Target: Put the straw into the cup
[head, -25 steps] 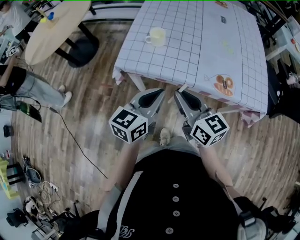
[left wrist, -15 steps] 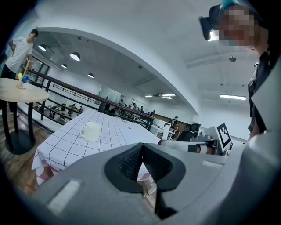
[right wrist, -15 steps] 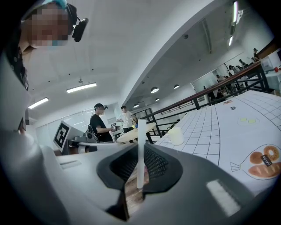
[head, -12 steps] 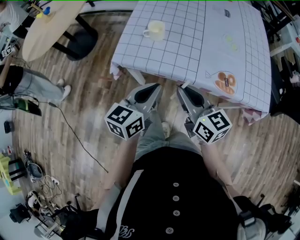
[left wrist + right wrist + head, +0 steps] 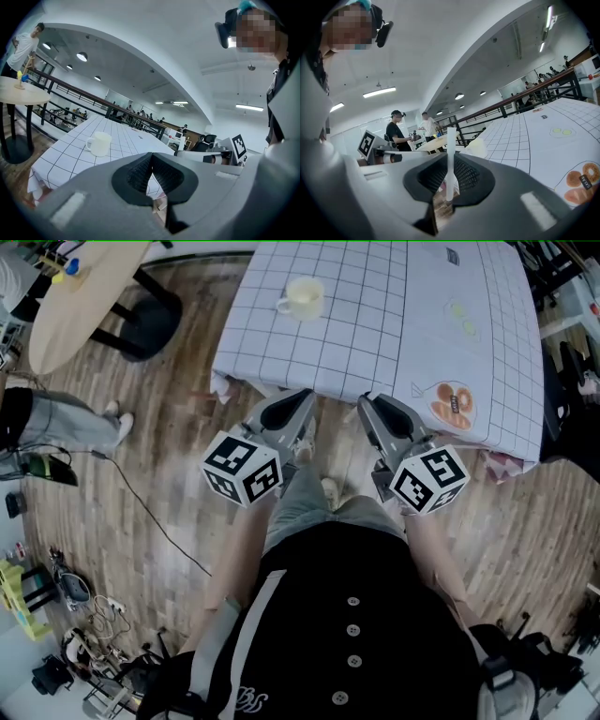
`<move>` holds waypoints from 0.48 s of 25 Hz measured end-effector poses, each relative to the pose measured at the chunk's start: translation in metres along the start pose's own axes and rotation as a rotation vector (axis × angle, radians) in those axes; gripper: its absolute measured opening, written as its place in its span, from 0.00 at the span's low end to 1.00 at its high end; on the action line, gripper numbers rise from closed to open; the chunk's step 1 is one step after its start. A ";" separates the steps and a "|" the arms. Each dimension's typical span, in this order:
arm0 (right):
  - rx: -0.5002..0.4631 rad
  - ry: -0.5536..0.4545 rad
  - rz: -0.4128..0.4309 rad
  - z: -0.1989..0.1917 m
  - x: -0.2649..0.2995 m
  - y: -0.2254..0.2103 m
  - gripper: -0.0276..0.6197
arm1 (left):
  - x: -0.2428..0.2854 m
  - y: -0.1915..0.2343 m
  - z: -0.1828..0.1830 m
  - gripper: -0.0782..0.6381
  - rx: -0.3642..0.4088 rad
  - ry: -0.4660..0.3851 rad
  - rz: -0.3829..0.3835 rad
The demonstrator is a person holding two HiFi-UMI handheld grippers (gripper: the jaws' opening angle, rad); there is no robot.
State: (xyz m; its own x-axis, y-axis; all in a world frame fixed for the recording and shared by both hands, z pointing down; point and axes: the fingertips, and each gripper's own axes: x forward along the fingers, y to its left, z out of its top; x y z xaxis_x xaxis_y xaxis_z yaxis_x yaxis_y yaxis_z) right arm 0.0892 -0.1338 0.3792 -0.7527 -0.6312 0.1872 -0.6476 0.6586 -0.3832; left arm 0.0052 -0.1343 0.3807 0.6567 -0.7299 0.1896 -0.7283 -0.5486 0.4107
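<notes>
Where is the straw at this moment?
Centre of the right gripper view: the straw stands upright, clamped in the right gripper's jaws, by the near edge of the table holding the cup.

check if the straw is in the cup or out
Out. The straw stands upright, clamped in the right gripper; the cup sits well apart on the table.

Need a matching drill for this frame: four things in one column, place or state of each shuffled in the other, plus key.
Things:
1. cup
2. straw
3. left gripper
4. right gripper

Places and states:
A. jaws together, nothing between them
B. stands on the checked tablecloth
C. white, held upright
D. jaws shut on the straw

Pairs: 1-B, 2-C, 3-A, 4-D
</notes>
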 end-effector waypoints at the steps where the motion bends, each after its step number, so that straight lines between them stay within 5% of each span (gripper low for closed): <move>1: 0.001 0.001 -0.005 0.002 0.004 -0.004 0.11 | 0.004 0.004 0.000 0.11 -0.002 0.007 -0.005; 12: 0.005 -0.003 -0.033 0.036 0.078 -0.041 0.11 | 0.052 0.053 0.021 0.11 0.007 0.081 -0.076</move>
State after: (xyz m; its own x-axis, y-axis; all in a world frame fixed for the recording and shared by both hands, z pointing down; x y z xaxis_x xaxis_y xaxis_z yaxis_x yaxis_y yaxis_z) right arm 0.0615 -0.2253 0.3767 -0.7306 -0.6537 0.1973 -0.6716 0.6355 -0.3809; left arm -0.0030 -0.2101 0.3938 0.7238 -0.6508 0.2294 -0.6766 -0.6042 0.4208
